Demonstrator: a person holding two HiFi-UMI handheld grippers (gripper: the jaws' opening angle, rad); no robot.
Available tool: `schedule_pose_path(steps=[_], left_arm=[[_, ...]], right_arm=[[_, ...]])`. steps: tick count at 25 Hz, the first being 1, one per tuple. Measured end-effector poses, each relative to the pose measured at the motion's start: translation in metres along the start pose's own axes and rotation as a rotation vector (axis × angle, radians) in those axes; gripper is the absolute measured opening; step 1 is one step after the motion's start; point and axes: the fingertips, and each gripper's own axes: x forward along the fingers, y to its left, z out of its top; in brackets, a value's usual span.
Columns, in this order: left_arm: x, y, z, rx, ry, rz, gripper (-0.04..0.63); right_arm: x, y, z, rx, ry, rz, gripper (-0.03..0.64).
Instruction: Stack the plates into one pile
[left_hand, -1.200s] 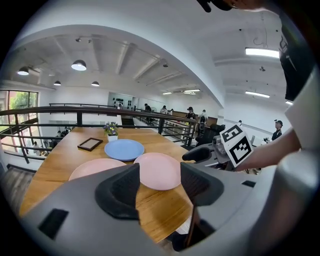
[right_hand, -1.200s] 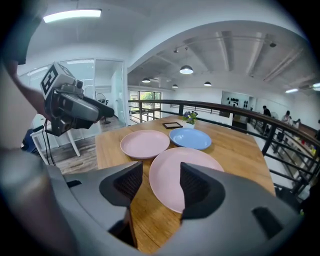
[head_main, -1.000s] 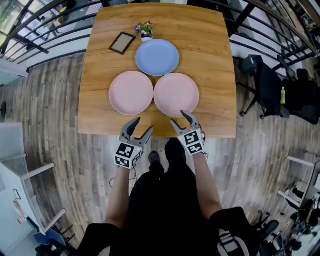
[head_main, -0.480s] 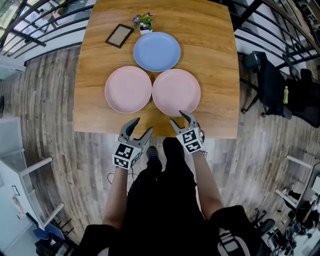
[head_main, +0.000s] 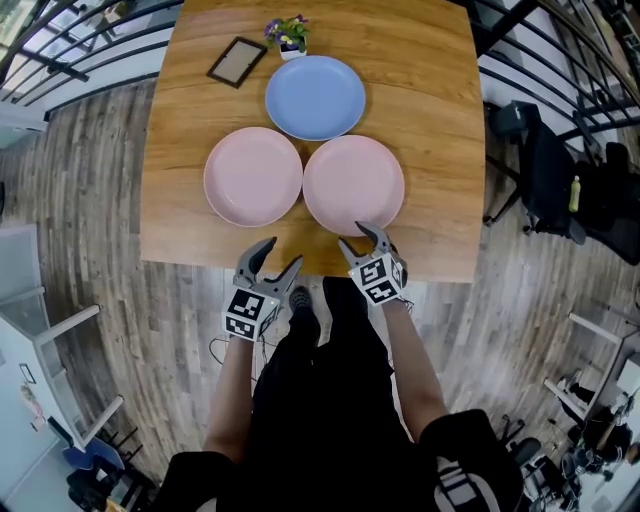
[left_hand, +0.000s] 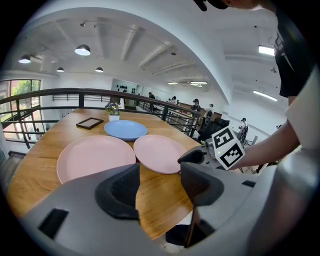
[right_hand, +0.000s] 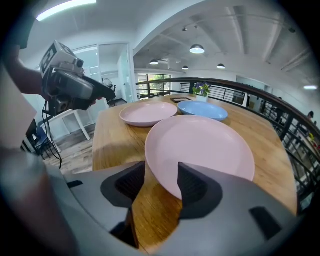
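Note:
Three plates lie on the wooden table (head_main: 440, 120): a blue plate (head_main: 315, 97) at the back, a pink plate (head_main: 253, 176) front left and another pink plate (head_main: 354, 184) front right. My right gripper (head_main: 357, 238) is at the near rim of the right pink plate (right_hand: 200, 145). Its jaws have just been closing, and that rim sits in the gap between them without either pad pressing on it. My left gripper (head_main: 280, 255) hangs open over the table's front edge, short of the left pink plate (left_hand: 95, 157), with nothing between its jaws.
A dark picture frame (head_main: 237, 61) and a small flower pot (head_main: 288, 35) stand at the table's far end behind the blue plate. Metal railings run past the far side. A black office chair (head_main: 540, 170) stands on the wood floor to the right.
Both grippers have sunk toward the table's front edge. The right gripper's tips now reach the right pink plate's near rim. The plates have not moved on the table.

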Motion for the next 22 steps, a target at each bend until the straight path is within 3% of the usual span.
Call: schedule_pose_path(steps=[10, 22], left_arm=[[0.001, 0.013, 0.006, -0.014, -0.016, 0.030, 0.258], [-0.003, 0.004, 0.003, -0.026, 0.008, 0.023, 0.258]], right_arm=[[0.014, 0.001, -0.002, -0.145, 0.076, -0.008, 0.196], [0.022, 0.007, -0.019, -0.568, 0.224, -0.093, 0.079]])
